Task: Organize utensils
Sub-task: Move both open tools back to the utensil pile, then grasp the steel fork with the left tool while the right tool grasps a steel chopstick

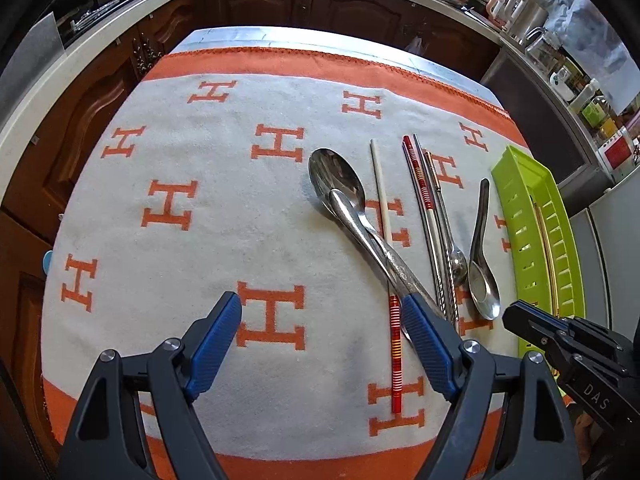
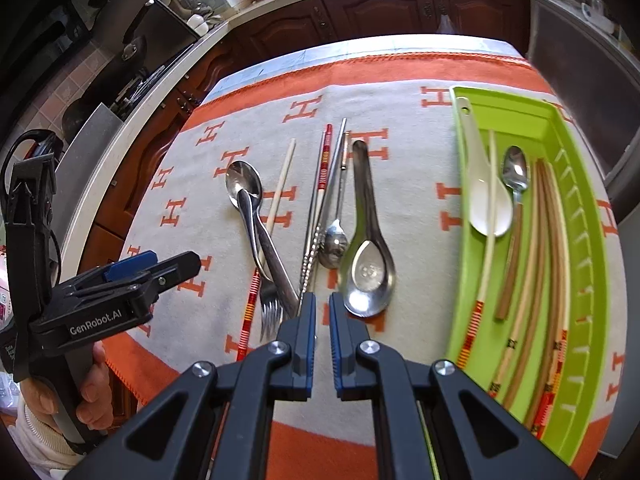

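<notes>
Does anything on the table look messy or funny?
Yes. The big spoon, another steel utensil and the fork lie piled crosswise over a chopstick on the cloth, while the green tray holds its pieces lengthwise.

Bare cloth (image 1: pixel 168 248) left of crossed utensils (image 1: pixel 360 220)

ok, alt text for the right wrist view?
A nearly shut, empty hand-held gripper hovers over loose spoons, a fork and chopsticks on an H-patterned cloth. To the right, a green tray already holds a white spoon and chopsticks.
</notes>
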{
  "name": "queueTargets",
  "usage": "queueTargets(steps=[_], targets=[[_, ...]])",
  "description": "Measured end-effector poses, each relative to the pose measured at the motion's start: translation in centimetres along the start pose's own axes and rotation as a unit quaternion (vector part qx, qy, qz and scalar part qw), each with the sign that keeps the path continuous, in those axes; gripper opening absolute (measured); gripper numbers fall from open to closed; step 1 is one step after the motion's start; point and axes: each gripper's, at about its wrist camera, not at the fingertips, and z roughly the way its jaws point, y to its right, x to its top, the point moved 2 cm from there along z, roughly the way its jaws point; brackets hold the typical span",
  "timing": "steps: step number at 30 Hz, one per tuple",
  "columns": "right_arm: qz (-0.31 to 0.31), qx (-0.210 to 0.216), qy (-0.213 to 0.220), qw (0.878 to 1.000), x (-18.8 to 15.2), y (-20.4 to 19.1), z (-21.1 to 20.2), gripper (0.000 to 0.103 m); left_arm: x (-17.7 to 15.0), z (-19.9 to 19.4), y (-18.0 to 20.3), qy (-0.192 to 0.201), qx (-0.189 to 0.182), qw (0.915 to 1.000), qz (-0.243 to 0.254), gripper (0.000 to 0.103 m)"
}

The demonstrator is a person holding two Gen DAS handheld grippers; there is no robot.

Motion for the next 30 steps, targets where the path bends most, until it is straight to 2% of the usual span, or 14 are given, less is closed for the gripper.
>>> queueTargets(steps=[4, 8, 10, 17, 20, 23, 25, 30], targets=[[-0.002, 0.006, -0.012, 1.0, 0.8, -0.4, 1.7, 0.007, 0.5, 1.1, 0.2, -0.012, -0.036, 0.9992, -0.015, 0.072], [0.005, 0.015, -0.025, 1.0, 1.4, -0.5, 3.3, 0.007, 1.3, 2.3, 0.5, -0.019, -0.047, 0.9983, -0.029, 0.06], [0.009, 0.02, -0.03, 0.999, 1.7, -0.4, 3.9, 0.007, 1.6, 2.9, 0.7, -0.021, -0.043, 0.9983, -0.033, 0.054], [0.006, 0.011, -0.042, 0.999, 2.0, -0.2, 5.2, 0.007, 2.0, 4.8, 1.7, -0.037, -0.028, 0.9984, -0.032, 0.051], [0.006, 0.01, -0.043, 0.999, 2.0, -0.2, 5.6, 0.008, 2.0, 5.3, 2.1, -0.037, -0.013, 0.9989, -0.024, 0.047], [0.004, 0.015, -0.041, 0.999, 1.9, -0.2, 5.6, 0.008, 2.2, 5.5, 2.4, -0.035, -0.012, 0.9991, -0.019, 0.035], [0.006, 0.016, -0.037, 0.999, 1.9, 0.0, 5.4, 0.008, 2.2, 5.5, 2.5, -0.04, -0.039, 0.9982, -0.022, 0.012], [0.007, 0.017, -0.033, 0.999, 1.7, 0.5, 4.8, 0.007, 1.8, 4.9, 2.5, -0.038, -0.04, 0.9985, -0.006, 0.005]])
